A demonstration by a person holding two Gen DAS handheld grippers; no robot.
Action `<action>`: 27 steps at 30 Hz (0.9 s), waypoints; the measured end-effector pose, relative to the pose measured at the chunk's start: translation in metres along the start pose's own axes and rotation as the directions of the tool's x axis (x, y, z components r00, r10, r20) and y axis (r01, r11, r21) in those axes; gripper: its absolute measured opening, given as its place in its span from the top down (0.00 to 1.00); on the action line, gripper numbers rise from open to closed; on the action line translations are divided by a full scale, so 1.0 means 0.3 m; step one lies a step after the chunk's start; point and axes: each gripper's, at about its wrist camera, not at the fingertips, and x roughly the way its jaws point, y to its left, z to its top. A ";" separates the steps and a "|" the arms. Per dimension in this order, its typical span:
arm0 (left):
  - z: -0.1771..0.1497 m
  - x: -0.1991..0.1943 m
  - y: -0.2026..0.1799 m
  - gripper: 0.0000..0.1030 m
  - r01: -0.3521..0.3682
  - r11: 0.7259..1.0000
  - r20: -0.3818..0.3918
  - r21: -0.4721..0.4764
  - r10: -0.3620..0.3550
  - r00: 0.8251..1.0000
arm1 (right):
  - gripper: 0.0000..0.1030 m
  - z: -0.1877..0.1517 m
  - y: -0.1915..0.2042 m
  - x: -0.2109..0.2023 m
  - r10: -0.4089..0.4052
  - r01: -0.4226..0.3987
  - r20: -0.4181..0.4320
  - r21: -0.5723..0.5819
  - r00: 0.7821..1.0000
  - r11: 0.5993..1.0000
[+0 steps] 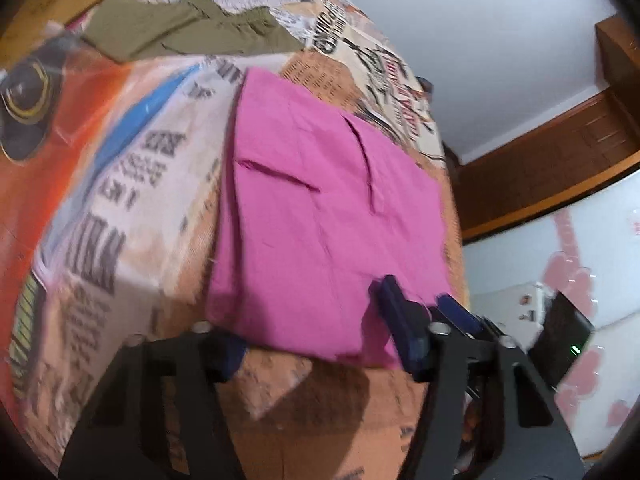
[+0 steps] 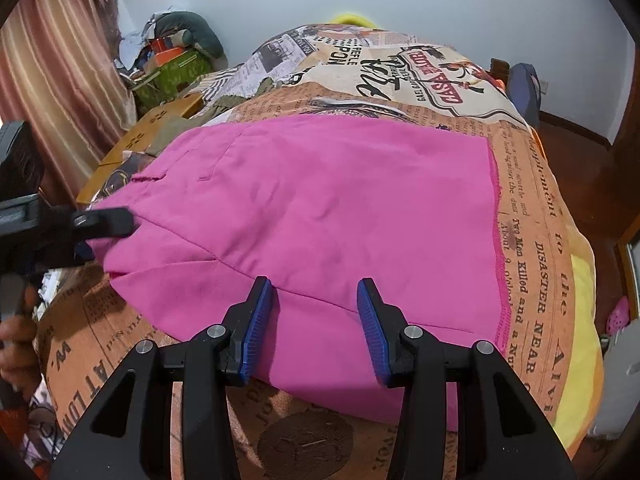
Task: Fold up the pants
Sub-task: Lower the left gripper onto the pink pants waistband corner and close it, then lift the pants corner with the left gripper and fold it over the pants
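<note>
Pink pants (image 1: pixel 320 216) lie folded flat on a bed with a newspaper-print cover (image 1: pixel 120 208). In the left wrist view my left gripper (image 1: pixel 312 332) is open, its blue fingers apart at the pants' near edge, the left finger partly under the cloth. In the right wrist view the pants (image 2: pixel 340 216) fill the middle. My right gripper (image 2: pixel 314 320) is open, its blue pads over the near edge of the pants, holding nothing. The left gripper (image 2: pixel 92 236) shows at the pants' left corner there.
Olive-green clothing (image 1: pixel 192 32) lies further up the bed. A cardboard box (image 2: pixel 152 136) and a clutter pile (image 2: pixel 172 60) stand by the curtain at the left. The right gripper's body (image 1: pixel 560 340) shows at the right. A yellow blanket (image 2: pixel 580 320) hangs off the bed's right edge.
</note>
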 end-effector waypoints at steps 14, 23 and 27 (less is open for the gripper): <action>-0.031 -0.070 -0.106 0.76 -0.200 0.946 0.126 0.255 0.172 0.977 | 0.59 0.111 0.033 -0.013 -0.028 0.027 -0.024 -0.055 0.999 0.998; -0.092 -0.181 -0.127 0.77 -0.328 0.877 0.253 0.352 0.249 0.935 | 0.59 0.224 0.162 0.065 0.030 -0.032 -0.022 -0.099 0.999 0.995; -0.120 -0.213 -0.137 0.77 -0.363 0.851 0.297 0.380 0.259 0.919 | 0.59 0.194 0.238 0.139 0.052 -0.068 -0.101 -0.167 0.994 0.984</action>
